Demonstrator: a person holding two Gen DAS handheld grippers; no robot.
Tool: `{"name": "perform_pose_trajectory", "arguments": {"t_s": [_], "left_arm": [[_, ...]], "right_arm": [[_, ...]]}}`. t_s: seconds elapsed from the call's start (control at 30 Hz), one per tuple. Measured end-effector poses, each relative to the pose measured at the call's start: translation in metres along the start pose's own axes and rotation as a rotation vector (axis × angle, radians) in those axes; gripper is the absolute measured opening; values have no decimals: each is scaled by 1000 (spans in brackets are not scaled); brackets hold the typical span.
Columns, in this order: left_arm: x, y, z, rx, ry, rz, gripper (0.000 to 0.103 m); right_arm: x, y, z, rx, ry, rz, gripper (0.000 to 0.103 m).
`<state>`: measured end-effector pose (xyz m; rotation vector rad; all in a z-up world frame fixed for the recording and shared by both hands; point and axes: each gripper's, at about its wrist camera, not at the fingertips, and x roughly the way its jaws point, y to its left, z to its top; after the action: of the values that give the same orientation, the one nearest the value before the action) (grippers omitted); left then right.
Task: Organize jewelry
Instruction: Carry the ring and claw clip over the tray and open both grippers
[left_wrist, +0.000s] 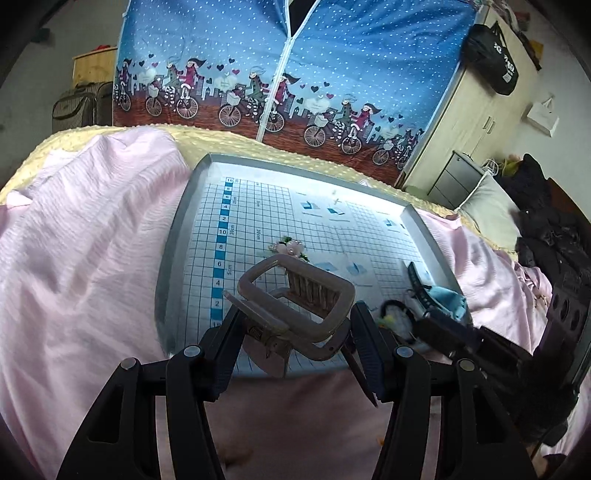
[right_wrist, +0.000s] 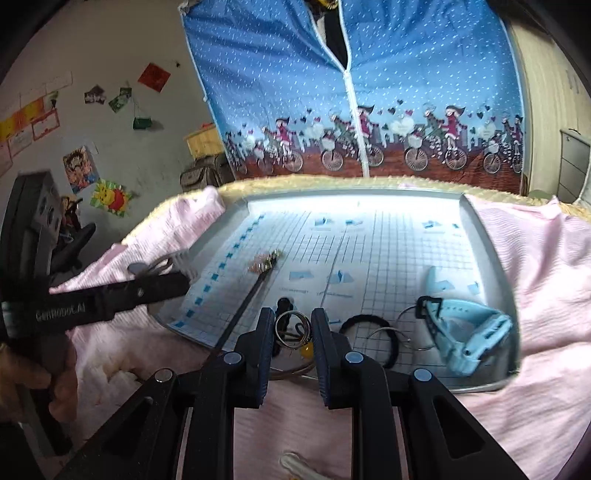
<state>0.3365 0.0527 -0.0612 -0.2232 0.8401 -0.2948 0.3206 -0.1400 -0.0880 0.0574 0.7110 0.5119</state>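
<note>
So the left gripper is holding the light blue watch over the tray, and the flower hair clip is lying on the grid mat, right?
Not quite. The left gripper holds a beige claw hair clip, as the left wrist view shows. The light blue watch lies in the tray. The flower hair clip is indeed on the grid mat.

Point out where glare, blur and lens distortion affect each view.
Left wrist view: glare whitens the far edge of the tray; the right tool is smeared by motion; the beige hair claw in the left tool stays fairly sharp. Right wrist view: the same glare washes out the tray's far grid; the flower clip is blurred; fisheye bows the tray's rim.
</note>
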Motion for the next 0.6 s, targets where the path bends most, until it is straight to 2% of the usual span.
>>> {"name": "perform_pose_trajectory", "arguments": {"t_s": [0.2,0.6], "left_arm": [[15,12,-5,-24,54,25,52],[20,9,-7,-18,82,46,53]], "right_arm": [[6,-6,-5,14,27,1,20],[11,-3,-13,4,55,-14,20]]}}
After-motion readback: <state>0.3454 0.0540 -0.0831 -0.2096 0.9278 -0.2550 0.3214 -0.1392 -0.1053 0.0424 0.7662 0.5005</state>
